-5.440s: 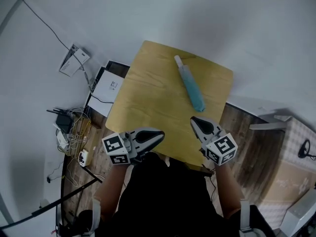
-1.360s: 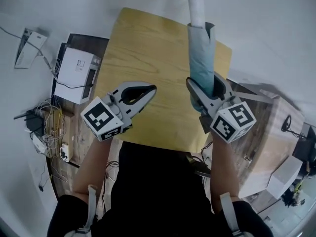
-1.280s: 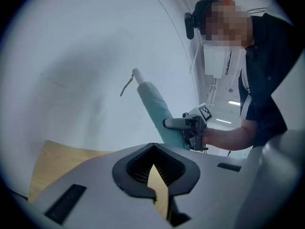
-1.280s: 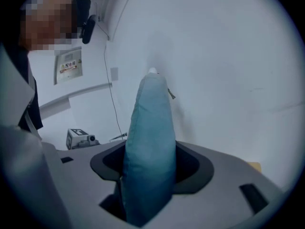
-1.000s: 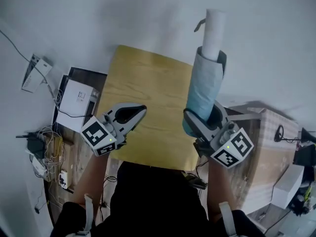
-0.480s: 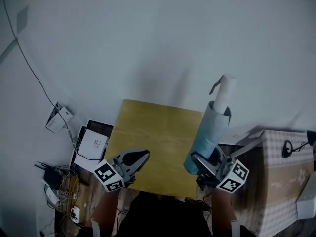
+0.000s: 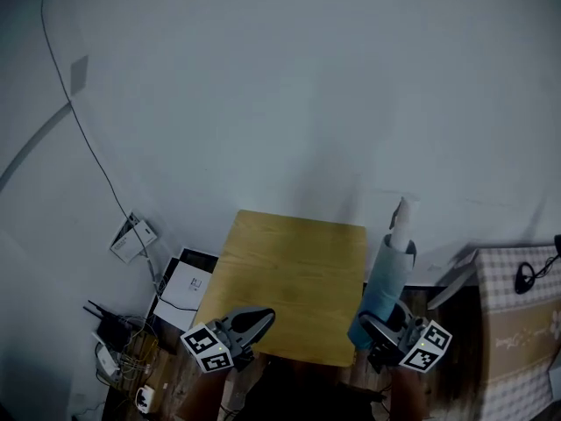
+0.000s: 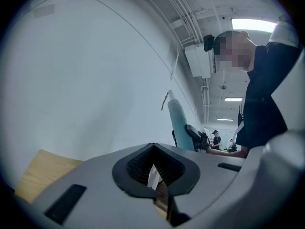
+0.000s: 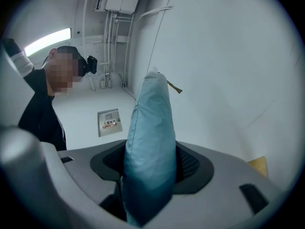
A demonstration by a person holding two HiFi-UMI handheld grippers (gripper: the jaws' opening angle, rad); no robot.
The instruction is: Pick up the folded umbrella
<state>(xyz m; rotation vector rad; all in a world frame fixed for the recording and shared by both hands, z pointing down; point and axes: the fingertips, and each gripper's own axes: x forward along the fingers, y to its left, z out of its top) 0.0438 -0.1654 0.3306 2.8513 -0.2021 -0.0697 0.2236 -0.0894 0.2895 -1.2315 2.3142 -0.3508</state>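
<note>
The folded umbrella is light blue with a white handle at its top. It stands nearly upright off the right edge of the wooden table, with my right gripper shut on its lower end. In the right gripper view the blue fabric fills the gap between the jaws of the right gripper. My left gripper hovers at the table's near edge, shut and empty. In the left gripper view the left gripper's jaws meet, with the umbrella beyond.
A white box and a tangle of cables lie on the floor left of the table. A checked cloth covers a box at the right. A pale wall rises behind the table. The person shows in both gripper views.
The umbrella, which lay on the table several seconds ago, is now held upright in my right gripper. Both grippers have sunk to the bottom of the head view, which now shows more wall.
</note>
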